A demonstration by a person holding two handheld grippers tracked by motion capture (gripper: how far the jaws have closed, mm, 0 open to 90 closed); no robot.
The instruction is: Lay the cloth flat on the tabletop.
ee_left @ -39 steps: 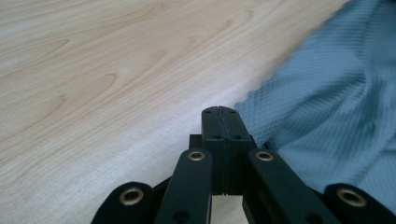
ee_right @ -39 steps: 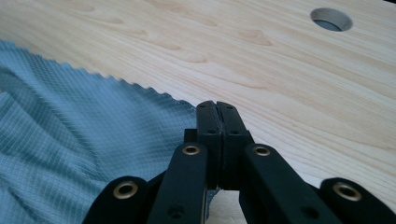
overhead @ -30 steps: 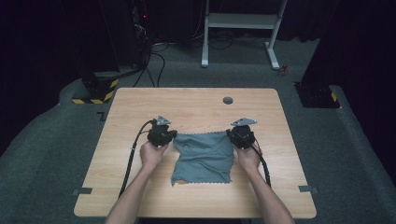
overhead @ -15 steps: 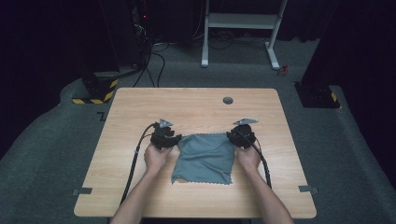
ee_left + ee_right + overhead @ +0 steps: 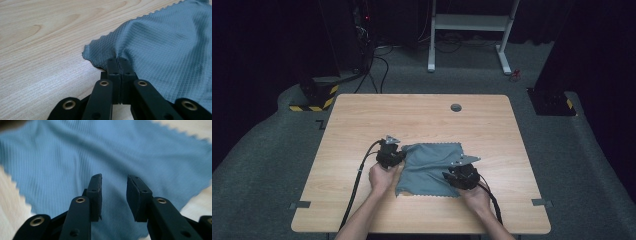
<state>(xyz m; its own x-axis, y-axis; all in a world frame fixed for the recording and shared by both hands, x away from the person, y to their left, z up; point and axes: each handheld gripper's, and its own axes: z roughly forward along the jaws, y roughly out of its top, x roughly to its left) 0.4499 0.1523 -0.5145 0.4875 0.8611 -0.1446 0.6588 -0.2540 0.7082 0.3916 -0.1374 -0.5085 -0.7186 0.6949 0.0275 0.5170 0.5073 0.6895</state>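
The wooden worktop [image 5: 422, 120] carries a grey-blue cloth [image 5: 432, 167] on its near half, between the person's two hands. The cloth lies mostly flat; its near right part is covered in the high view by the right claw [image 5: 458, 175] and the hand behind it. In the right gripper view the cloth [image 5: 107, 155] is blurred, and the right claw's [image 5: 113, 195] jaws, which have just been opening, stand apart above it with nothing between the pads. The left claw [image 5: 394, 159] sits at the cloth's left edge; in the left gripper view the left claw [image 5: 118, 65] is pressed closed on a raised fold of the cloth [image 5: 160, 47] near its corner. The pinched fabric itself is hidden between the pads.
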